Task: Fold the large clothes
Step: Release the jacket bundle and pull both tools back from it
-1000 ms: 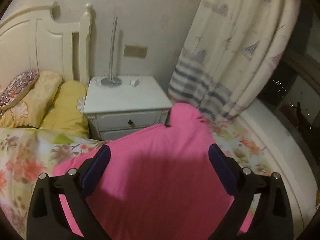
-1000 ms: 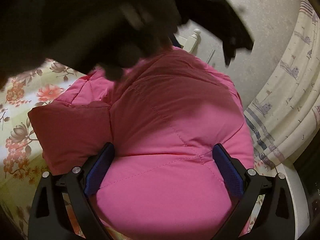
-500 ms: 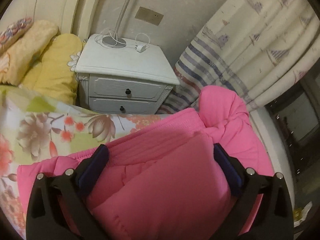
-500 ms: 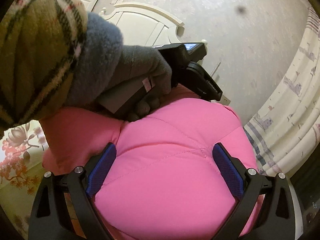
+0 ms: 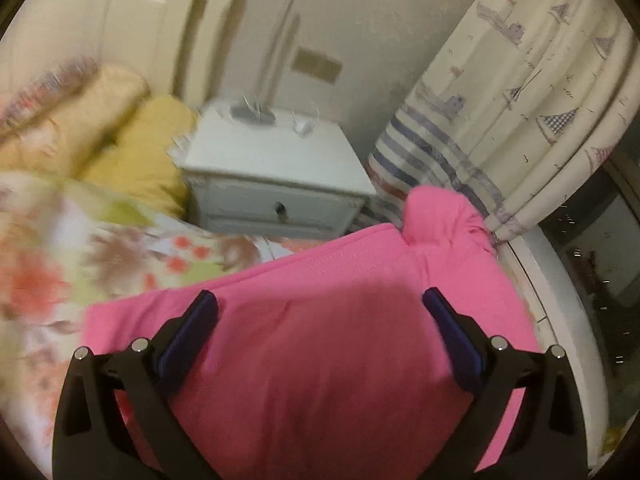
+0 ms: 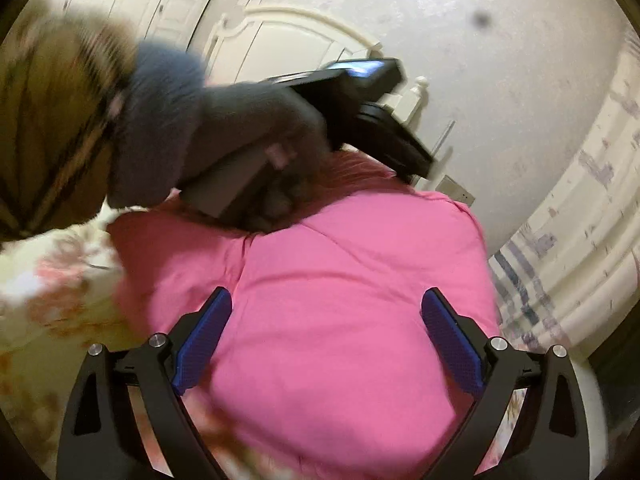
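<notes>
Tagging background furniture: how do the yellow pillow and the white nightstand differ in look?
The yellow pillow is soft and rounded; the white nightstand is boxy with a flat top. The pillow lies on the bed against the headboard; the nightstand stands beside the bed and carries a lamp base and a dark drawer knob. Both are motion-blurred, beyond the pink jacket.

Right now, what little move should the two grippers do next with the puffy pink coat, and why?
Probably press down and smooth it. The pink coat is bunched in a puffy mound on the flowery bedspread, with a lump poking up at its far edge. Both the left gripper and the right gripper hover above it, jaws wide open, holding nothing.
</notes>
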The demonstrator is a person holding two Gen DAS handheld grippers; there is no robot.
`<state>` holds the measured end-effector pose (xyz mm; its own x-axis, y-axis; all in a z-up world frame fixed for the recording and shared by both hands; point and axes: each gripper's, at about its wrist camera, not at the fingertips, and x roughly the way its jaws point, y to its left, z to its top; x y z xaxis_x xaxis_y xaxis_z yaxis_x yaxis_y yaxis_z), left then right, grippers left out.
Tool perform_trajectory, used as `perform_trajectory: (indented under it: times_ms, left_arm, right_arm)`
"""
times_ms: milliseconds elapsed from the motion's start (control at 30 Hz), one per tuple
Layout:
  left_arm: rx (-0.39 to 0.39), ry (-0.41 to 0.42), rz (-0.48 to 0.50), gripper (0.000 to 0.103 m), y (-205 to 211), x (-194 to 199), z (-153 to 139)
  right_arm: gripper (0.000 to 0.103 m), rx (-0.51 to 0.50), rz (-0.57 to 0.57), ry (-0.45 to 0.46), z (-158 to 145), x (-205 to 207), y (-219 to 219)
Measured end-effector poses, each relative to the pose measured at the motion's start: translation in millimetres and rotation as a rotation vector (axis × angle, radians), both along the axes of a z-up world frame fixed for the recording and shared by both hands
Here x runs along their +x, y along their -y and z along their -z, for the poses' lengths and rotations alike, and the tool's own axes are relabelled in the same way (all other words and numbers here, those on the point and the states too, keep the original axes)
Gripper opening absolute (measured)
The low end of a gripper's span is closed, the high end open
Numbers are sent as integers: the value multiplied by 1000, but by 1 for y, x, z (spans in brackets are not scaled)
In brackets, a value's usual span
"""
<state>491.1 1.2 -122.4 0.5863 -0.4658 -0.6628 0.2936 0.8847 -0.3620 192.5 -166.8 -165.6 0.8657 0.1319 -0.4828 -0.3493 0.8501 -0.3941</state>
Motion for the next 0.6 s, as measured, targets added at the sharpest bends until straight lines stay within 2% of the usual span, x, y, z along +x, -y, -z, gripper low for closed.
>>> perform_trajectory:
  times_ms: [100, 200, 300, 367, 433, 533, 600]
  left_arm:
    - [-20, 138, -36, 101, -27, -50, -30]
    - [-46, 257, -63, 101, -58, -109, -58]
    - [54, 368, -170, 101, -73, -174, -85]
    - [155, 424, -263, 101, -77, -218, -102]
    - [220, 477, -325, 101, -77, -255, -115]
    - [311, 567, -439, 101, -73, -313, -131]
    - [355, 610, -471, 101, -68, -345, -136]
  right_arm:
    - [97, 153, -34, 18, -24, -39, 40]
    - [99, 261, 4, 27, -35, -69, 76]
    - [99, 406, 93, 32, -52, -91, 118]
    - [99, 474, 144, 63, -66, -105, 133]
    - [99, 516, 187, 89, -83, -119, 139]
    - [99, 524, 224, 123, -107, -135, 136]
    - [99, 512, 220, 160, -118, -149, 126]
